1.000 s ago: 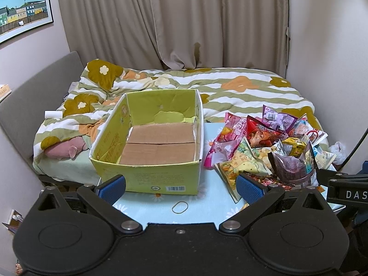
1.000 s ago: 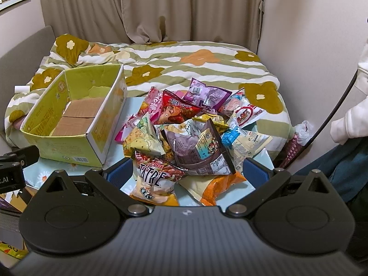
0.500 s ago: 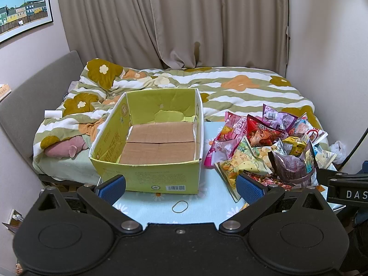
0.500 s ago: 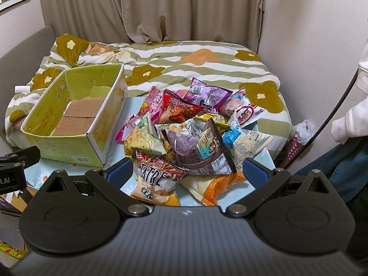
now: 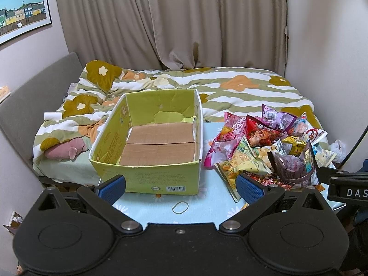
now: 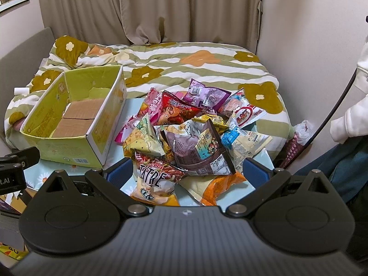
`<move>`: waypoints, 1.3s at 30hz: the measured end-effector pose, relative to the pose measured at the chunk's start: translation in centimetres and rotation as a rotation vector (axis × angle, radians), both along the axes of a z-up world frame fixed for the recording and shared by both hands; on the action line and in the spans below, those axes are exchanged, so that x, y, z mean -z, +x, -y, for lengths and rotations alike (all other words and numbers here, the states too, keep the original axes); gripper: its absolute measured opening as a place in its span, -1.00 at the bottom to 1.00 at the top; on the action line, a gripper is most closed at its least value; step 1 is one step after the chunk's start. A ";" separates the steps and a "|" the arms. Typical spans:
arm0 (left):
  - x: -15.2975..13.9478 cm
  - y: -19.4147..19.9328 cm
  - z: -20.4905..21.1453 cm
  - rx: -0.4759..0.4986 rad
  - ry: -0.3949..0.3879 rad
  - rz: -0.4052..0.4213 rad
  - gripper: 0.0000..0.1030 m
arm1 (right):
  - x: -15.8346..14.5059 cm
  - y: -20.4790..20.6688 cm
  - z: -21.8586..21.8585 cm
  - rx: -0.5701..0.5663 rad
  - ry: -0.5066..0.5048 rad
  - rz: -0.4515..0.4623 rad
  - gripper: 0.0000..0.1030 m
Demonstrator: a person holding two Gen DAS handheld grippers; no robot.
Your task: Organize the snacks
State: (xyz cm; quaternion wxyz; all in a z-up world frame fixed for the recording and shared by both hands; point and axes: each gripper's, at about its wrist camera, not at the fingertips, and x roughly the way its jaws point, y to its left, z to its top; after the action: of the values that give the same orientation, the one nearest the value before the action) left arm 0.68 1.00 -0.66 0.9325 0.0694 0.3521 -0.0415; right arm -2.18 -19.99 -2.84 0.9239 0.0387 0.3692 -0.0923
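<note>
Left hand-held gripper [image 5: 180, 187]: released; blue ribbed pads spread wide on black matte arms, nothing between them; hangs over the tabletop in front of the box.
Right hand-held gripper [image 6: 187, 172]: released; blue pads set wide apart, flanking the near edge of the snack pile; no pad contact visible.
Box [image 5: 147, 179]: open-top rectangular carton, yellow-green printed cardboard, plain brown flaps on the floor, barcode on the near wall; torn edge on the far inner wall; stands on the tabletop at 9 o'clock of the pile; holds no packets.
Snack pile [image 6: 191, 133]: crinkled glossy foil and plastic packets heaped loosely and overlapping on the tabletop, at 3 o'clock of the box.
TATRE packet [image 6: 154, 179]: red and cream pillow bag at the 6 o'clock edge of the pile.
Purple-brown packet [image 6: 202, 151]: flat, creased, lying on top of the pile.
Tabletop [image 5: 207, 202]: light blue cloth with daisy print.
Rubber band [image 5: 180, 207]: thin oval loop, flat on the cloth, at 6 o'clock of the box.
Bed [image 5: 230, 85]: soft quilt with green stripes and flower print, at 12 o'clock behind the tabletop.
</note>
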 end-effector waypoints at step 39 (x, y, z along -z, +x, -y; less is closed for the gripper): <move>18.2 9.0 13.8 0.305 -0.007 -0.287 0.86 | 11.3 10.5 9.1 -0.391 0.010 -0.137 1.00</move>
State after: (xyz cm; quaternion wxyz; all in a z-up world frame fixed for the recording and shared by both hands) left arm 9.71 -12.82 -18.82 0.8559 0.1122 0.4665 -0.1929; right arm 8.29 -29.06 -14.11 0.8967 -0.0356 0.4323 0.0883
